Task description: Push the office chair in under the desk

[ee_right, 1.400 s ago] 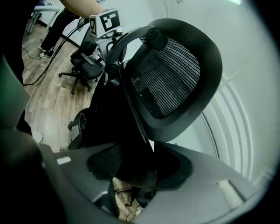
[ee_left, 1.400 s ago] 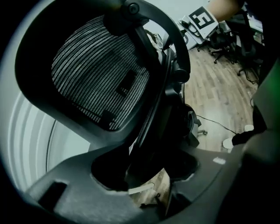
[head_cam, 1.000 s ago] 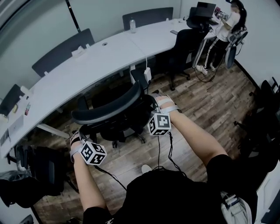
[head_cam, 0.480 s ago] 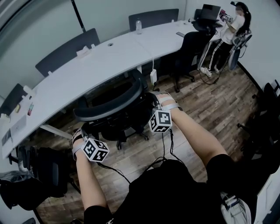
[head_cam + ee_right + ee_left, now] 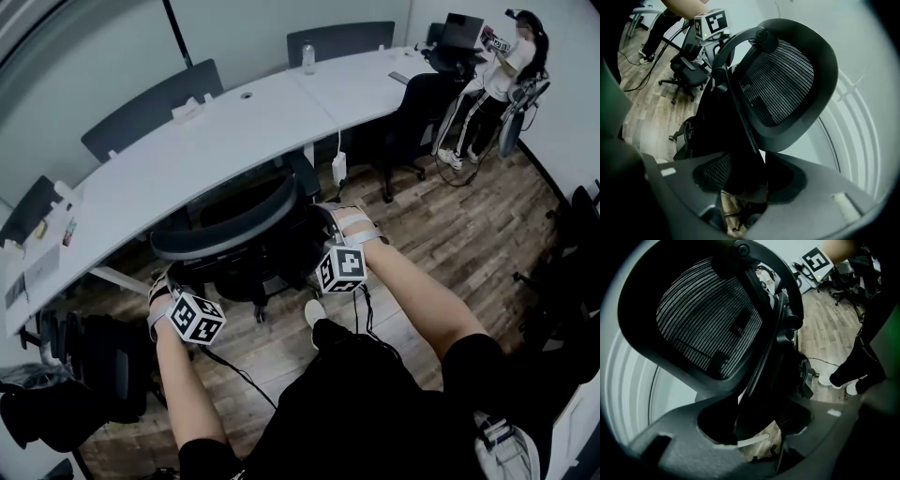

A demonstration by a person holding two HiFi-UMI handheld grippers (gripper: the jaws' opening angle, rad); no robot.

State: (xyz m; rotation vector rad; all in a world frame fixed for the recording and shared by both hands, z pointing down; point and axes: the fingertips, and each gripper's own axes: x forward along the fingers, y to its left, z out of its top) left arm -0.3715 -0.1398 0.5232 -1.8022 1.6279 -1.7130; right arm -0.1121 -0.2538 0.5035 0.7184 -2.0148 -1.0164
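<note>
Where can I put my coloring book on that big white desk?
The desk is bare in its middle, beyond the office chair, between the small white object and the bottle. Its left end is crowded with papers.

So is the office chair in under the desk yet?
Only partly. The office chair seems to have its seat under the desk edge, but its backrest stands on the person's side of it.

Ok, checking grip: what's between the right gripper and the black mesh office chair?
Nothing: right gripper view shows the right gripper clamped directly on the office chair.
</note>
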